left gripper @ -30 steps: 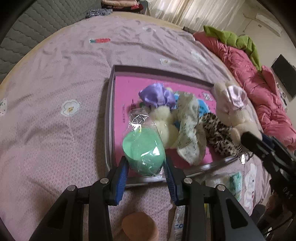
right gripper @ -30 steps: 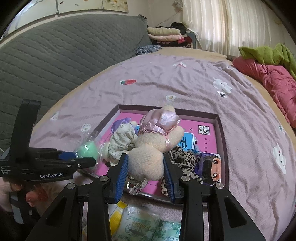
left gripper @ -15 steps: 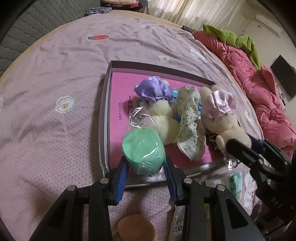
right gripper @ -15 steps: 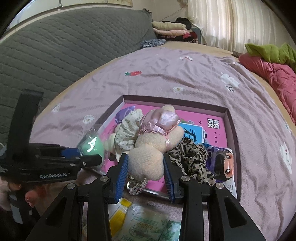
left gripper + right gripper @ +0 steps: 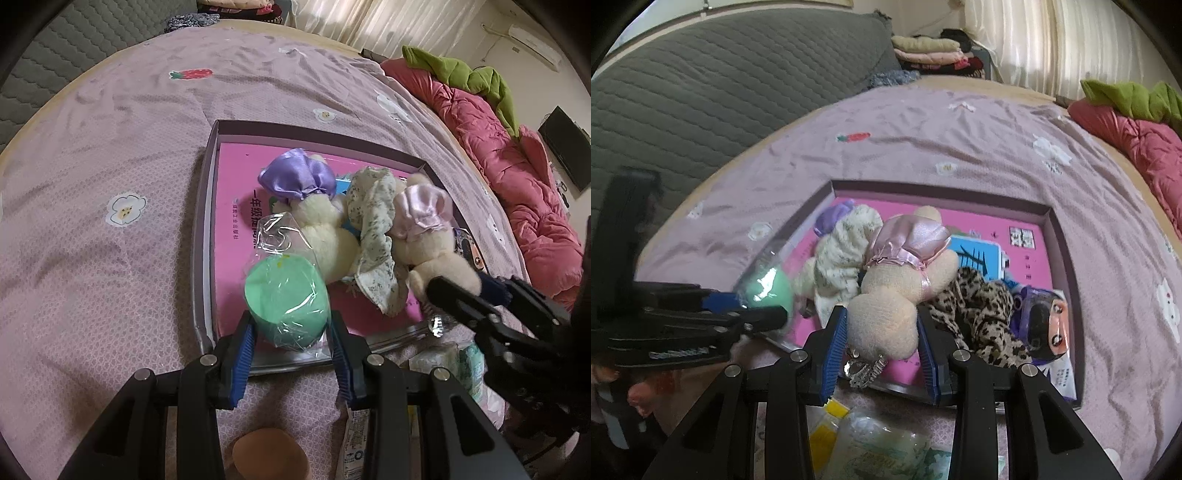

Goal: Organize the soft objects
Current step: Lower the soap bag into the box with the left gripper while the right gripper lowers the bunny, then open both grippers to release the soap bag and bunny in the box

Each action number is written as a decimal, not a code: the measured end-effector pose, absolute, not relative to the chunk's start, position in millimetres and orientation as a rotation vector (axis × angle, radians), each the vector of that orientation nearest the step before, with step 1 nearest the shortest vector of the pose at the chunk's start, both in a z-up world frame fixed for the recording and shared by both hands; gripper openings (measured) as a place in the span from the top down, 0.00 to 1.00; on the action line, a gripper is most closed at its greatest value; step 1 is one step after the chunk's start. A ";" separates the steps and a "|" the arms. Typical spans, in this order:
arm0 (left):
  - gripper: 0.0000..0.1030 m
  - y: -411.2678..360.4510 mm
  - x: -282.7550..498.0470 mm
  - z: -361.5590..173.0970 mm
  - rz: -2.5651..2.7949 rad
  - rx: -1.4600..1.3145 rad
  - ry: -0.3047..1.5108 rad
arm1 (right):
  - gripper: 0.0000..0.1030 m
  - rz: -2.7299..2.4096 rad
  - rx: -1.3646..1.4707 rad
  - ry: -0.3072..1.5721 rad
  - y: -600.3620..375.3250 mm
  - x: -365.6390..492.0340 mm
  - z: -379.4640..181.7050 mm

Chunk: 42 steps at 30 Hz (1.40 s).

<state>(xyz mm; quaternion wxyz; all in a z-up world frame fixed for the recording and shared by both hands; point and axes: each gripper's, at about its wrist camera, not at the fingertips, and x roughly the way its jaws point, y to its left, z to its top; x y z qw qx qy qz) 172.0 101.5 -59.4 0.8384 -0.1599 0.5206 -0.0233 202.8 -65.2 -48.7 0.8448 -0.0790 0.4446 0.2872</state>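
A round mint-green sponge (image 5: 286, 299), wrapped in crinkly clear film, sits clamped in the left gripper (image 5: 291, 343) over the near edge of the shallow pink-floored box (image 5: 207, 229). The right gripper (image 5: 881, 332) squeezes a fuzzy cream plush toy (image 5: 886, 314) with a glossy pink satin cap, above the same box on the lilac bedspread (image 5: 92, 258).

Mint-green sponge (image 5: 286, 299) in clear wrap, cream plush toy (image 5: 886, 314) with pink satin bonnet, another (image 5: 325, 229) in purple, leopard-print cloth (image 5: 979, 314), floral-sprigged white cloth (image 5: 373, 221), pink-floored tray (image 5: 236, 177), lilac bedspread (image 5: 110, 166) with strawberry and flower motifs.
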 end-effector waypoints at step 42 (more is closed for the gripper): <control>0.62 101.2 168.3 -54.7 -0.026 -0.316 1.100 | 0.51 0.534 -0.207 0.937 -69.5 194.4 -59.3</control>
